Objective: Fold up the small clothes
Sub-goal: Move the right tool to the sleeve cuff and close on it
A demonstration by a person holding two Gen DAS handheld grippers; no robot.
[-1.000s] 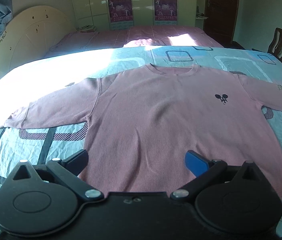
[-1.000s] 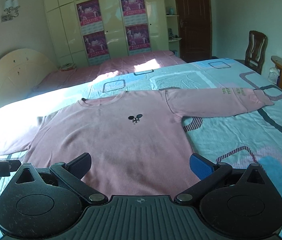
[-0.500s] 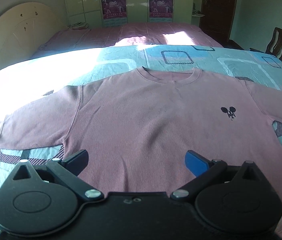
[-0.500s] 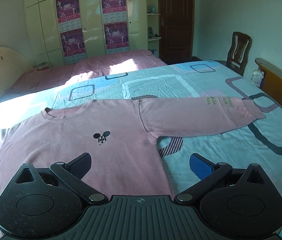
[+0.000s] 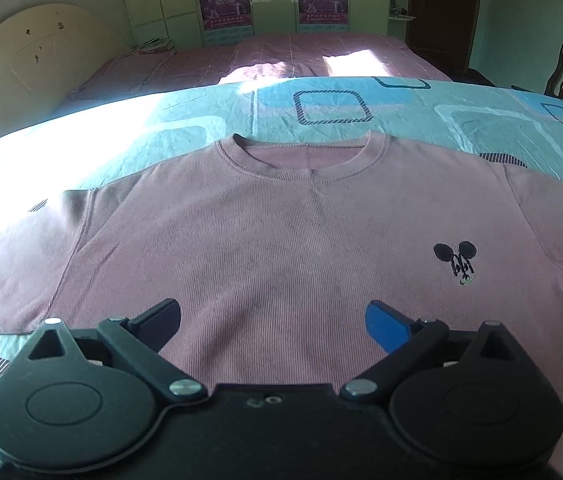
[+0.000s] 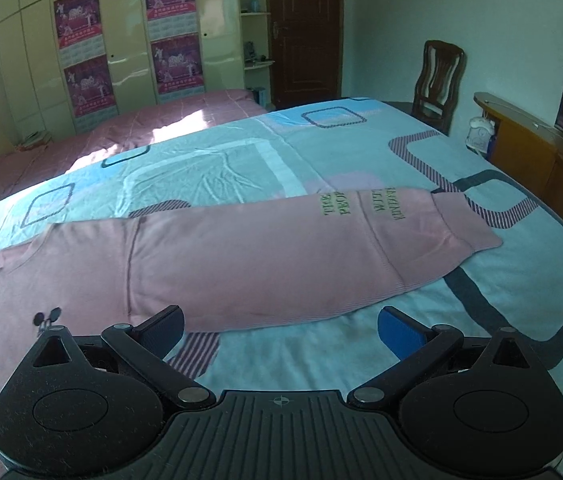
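Note:
A pink long-sleeved sweatshirt [image 5: 281,232] lies flat and face up on the bed, its neckline [image 5: 305,156] at the far side and a small black mouse logo [image 5: 455,258] on the chest. My left gripper [image 5: 273,318] hovers open over the chest with nothing between its fingers. In the right wrist view the sweatshirt's sleeve [image 6: 281,256] stretches out to the right, with green lettering near the cuff [image 6: 461,220]. My right gripper [image 6: 281,324] is open and empty just in front of that sleeve, above the bedsheet.
The bed carries a light blue patterned sheet [image 6: 481,340]. A second bed with a pink cover [image 5: 281,56] stands behind, then a cream wardrobe with posters [image 6: 129,40]. A wooden chair [image 6: 437,84] and a low wooden cabinet [image 6: 529,148] stand at the right.
Both grippers have moved forward over the bed and stayed open. The left view has closed in on the chest and neckline; the right view has swung rightward onto the outstretched sleeve.

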